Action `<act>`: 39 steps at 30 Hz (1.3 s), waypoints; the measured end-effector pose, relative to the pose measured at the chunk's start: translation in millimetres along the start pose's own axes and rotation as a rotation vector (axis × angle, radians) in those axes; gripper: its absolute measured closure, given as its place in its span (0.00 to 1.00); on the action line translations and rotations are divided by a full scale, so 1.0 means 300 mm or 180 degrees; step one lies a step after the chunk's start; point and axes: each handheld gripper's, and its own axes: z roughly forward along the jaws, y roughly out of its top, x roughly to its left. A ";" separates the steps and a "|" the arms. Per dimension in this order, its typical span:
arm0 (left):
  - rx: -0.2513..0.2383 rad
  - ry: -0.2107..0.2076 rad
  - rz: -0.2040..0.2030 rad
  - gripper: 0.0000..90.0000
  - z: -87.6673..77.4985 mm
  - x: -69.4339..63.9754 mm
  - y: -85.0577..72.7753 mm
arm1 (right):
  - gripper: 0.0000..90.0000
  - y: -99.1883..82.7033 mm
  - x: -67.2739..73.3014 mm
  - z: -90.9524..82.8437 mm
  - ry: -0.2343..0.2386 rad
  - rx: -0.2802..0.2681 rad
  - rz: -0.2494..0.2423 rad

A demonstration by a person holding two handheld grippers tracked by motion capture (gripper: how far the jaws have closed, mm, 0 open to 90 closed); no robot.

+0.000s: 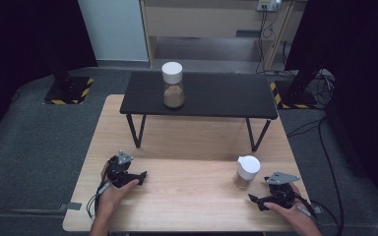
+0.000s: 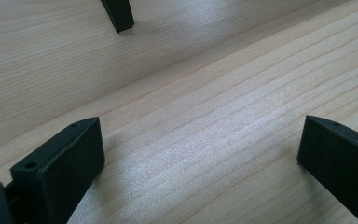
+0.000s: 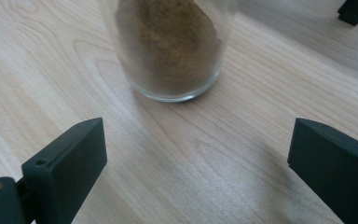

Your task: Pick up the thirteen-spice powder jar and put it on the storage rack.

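Black right gripper (image 1: 268, 194) rests low w/ jaws wide (nothing between), just beside jar (image 1: 246, 171).

Even overhead light, dark surroundings, soft shadows, close-up views slightly blurred.

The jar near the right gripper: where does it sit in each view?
High view: jar, lower right on the wooden table.
Left gripper view: not in it.
Right gripper view: jar, top centre, ahead of the open jaws.
Shared landmark: the wooden table's grain.
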 end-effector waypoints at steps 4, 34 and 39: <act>-0.0003 0.0002 0.0000 0.00 0.000 -0.001 -0.001 | 0.06 0.002 -0.002 -0.010 0.0051 -0.0060 -0.0002; -0.0003 0.0002 0.0000 0.00 0.000 -0.001 -0.001 | 0.10 0.060 -0.037 -0.037 0.0233 -0.0572 0.0123; 0.0007 0.0001 0.0000 0.00 -0.001 -0.001 0.001 | 0.15 0.067 -0.044 -0.032 0.0259 -0.0636 0.0221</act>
